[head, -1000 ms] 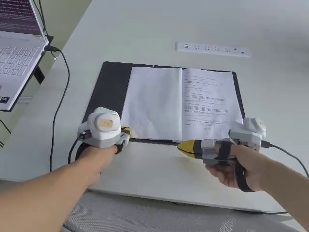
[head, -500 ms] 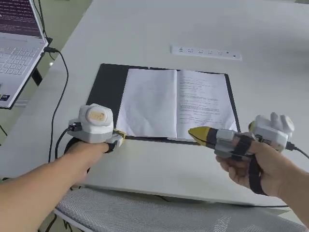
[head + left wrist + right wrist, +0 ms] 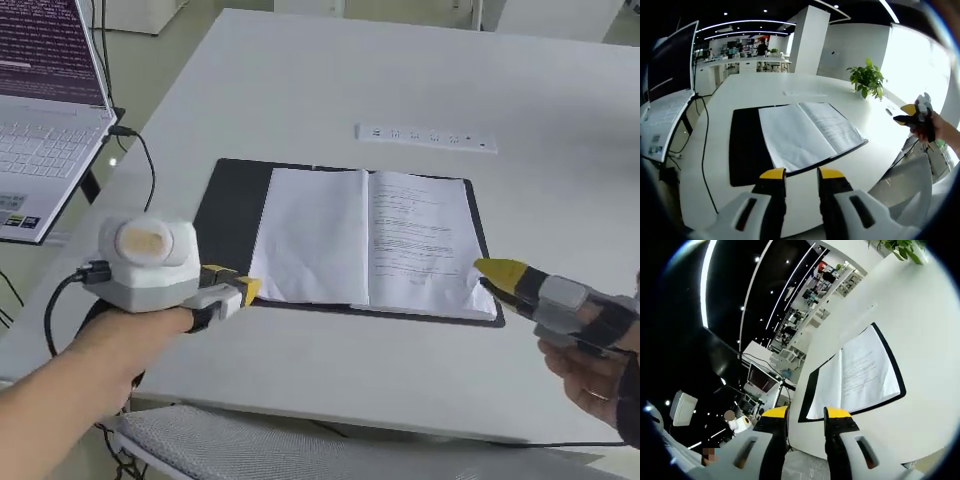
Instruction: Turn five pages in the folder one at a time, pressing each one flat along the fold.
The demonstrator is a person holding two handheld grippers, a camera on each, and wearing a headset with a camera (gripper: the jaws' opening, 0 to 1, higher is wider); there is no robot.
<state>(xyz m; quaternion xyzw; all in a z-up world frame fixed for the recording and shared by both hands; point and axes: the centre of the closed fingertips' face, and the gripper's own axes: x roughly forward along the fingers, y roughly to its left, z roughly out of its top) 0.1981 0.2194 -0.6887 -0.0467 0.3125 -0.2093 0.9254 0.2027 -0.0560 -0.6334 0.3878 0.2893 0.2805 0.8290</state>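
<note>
two tools hover by the open folder (image 3: 230, 205) on the tabletop (image 3: 400, 70): left tool (image 3: 245, 288) at its near-left corner, right tool (image 3: 495, 270) at its near-right, jaws slightly apart.

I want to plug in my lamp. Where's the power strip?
In the head view, the power strip lies flat on the table, just beyond the far edge of the open folder, nearer its right page.

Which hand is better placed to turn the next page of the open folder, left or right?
Probably right. The right tongs sit off the lower right corner of the printed page, whose free edge lies on that side. The left tongs hover by the near left edge of the folder, beside the blank page.
</note>
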